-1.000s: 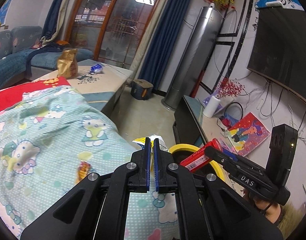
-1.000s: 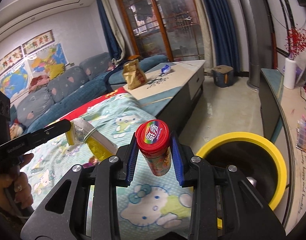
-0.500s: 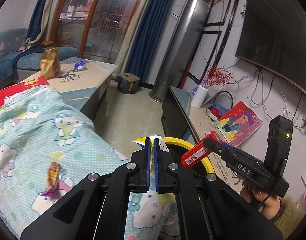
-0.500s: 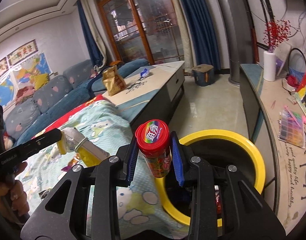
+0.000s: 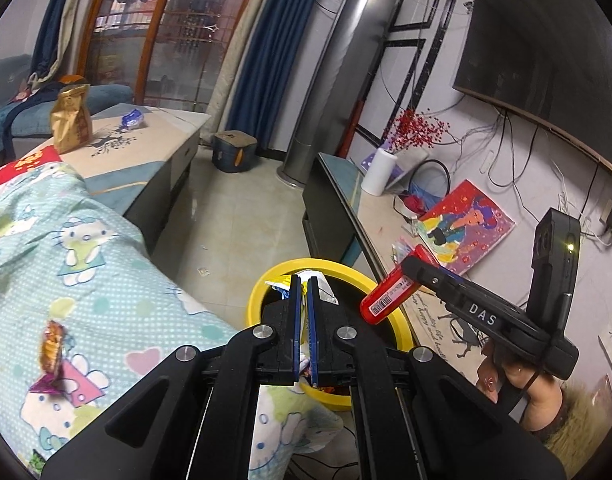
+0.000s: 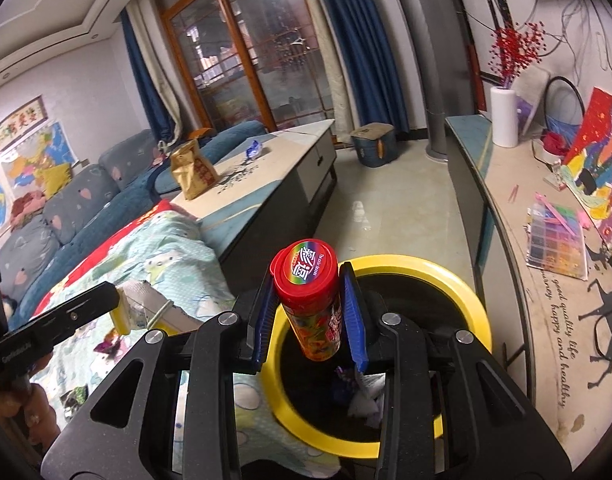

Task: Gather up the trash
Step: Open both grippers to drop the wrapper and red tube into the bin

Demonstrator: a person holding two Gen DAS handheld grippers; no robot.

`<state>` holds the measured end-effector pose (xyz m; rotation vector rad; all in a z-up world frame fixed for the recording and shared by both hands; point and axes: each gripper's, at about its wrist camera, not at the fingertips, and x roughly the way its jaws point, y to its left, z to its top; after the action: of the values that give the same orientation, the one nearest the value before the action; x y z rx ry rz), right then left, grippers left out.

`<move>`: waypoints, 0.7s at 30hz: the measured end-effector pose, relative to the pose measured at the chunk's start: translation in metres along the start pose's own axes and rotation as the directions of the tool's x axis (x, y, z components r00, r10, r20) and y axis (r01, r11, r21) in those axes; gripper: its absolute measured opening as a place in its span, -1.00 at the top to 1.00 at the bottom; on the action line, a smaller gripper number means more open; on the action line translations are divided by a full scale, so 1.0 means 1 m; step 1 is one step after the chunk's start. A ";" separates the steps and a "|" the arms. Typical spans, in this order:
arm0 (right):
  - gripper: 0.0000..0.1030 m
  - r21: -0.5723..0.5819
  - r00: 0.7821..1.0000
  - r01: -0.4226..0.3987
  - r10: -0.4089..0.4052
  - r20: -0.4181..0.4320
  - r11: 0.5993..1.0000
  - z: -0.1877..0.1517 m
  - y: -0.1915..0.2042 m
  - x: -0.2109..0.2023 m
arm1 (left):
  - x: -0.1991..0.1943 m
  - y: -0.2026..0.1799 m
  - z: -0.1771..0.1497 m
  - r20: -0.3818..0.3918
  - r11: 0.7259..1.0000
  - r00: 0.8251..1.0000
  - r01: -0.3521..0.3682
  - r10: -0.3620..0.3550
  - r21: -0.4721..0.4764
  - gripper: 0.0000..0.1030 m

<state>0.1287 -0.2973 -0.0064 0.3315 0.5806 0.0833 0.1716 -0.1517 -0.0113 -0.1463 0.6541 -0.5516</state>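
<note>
My left gripper (image 5: 303, 282) is shut on a crumpled yellow and white wrapper (image 5: 301, 280) and holds it over the near rim of the yellow-rimmed black bin (image 5: 261, 284). My right gripper (image 6: 309, 276) is shut on a red-capped candy bottle (image 6: 312, 300), held tilted above the bin (image 6: 470, 296), which has trash inside. The bottle also shows in the left wrist view (image 5: 394, 292), over the bin's right rim. The wrapper also shows in the right wrist view (image 6: 145, 312), left of the bin.
A Hello Kitty blanket (image 5: 85, 280) with a small candy wrapper (image 5: 51, 344) lies left of the bin. A coffee table (image 6: 265, 164) carries a gold bag (image 6: 193, 176) and a blue wrapper (image 6: 253, 148). A TV bench (image 6: 506, 208) runs along the right wall.
Both grippers have moved toward the bin with their loads. The bin now sits directly under the bottle and the wrapper.
</note>
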 end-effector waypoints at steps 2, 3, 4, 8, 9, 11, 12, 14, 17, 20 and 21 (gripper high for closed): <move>0.52 0.008 1.000 0.009 -0.009 -0.001 1.000 0.000 -0.006 0.001 | 0.008 -0.007 -0.001 -0.010 1.000 1.000 0.007 -0.006 0.014 0.94; 0.52 0.012 1.000 0.013 -0.013 -0.001 1.000 0.000 -0.009 0.001 | 0.011 -0.009 -0.001 -0.012 1.000 1.000 0.008 -0.007 0.017 0.94; 0.52 0.016 1.000 0.019 -0.019 -0.001 1.000 0.000 -0.012 0.001 | 0.014 -0.012 -0.002 -0.014 1.000 1.000 0.009 -0.009 0.023 0.94; 0.52 0.033 0.999 0.036 -0.036 -0.003 0.999 0.000 -0.023 0.002 | 0.029 -0.023 -0.005 -0.033 0.999 0.999 0.023 -0.022 0.048 0.94; 0.52 0.039 0.999 0.040 -0.040 -0.005 0.998 0.000 -0.026 0.003 | 0.032 -0.025 -0.005 -0.038 0.998 0.999 0.026 -0.024 0.053 0.94; 0.52 0.049 0.999 0.045 -0.044 -0.008 0.998 0.000 -0.028 0.003 | 0.038 -0.030 -0.006 -0.047 0.997 0.998 0.032 -0.029 0.064 0.94; 0.52 0.053 0.999 0.045 -0.044 -0.009 0.998 0.000 -0.031 0.003 | 0.041 -0.031 -0.007 -0.052 0.997 0.998 0.034 -0.031 0.069 0.94; 0.52 0.059 0.999 0.048 -0.047 -0.013 0.997 -0.001 -0.034 0.005 | 0.046 -0.032 -0.008 -0.058 0.996 0.998 0.039 -0.035 0.074 0.94; 0.52 0.069 0.998 0.053 -0.052 -0.020 0.996 -0.003 -0.038 0.007 | 0.053 -0.035 -0.009 -0.068 0.996 0.997 0.044 -0.038 0.078 0.93; 0.52 0.077 0.998 0.053 -0.051 -0.034 0.996 -0.004 -0.042 0.010 | 0.060 -0.037 -0.012 -0.076 0.996 0.996 0.052 -0.046 0.076 0.92; 0.51 0.079 0.998 0.058 -0.055 -0.039 0.995 -0.005 -0.043 0.012 | 0.064 -0.038 -0.011 -0.077 0.995 0.996 0.060 -0.054 0.075 0.91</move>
<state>0.1349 -0.3347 -0.0308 0.3921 0.6310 0.0111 0.1894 -0.2173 -0.0432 -0.0725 0.7021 -0.6388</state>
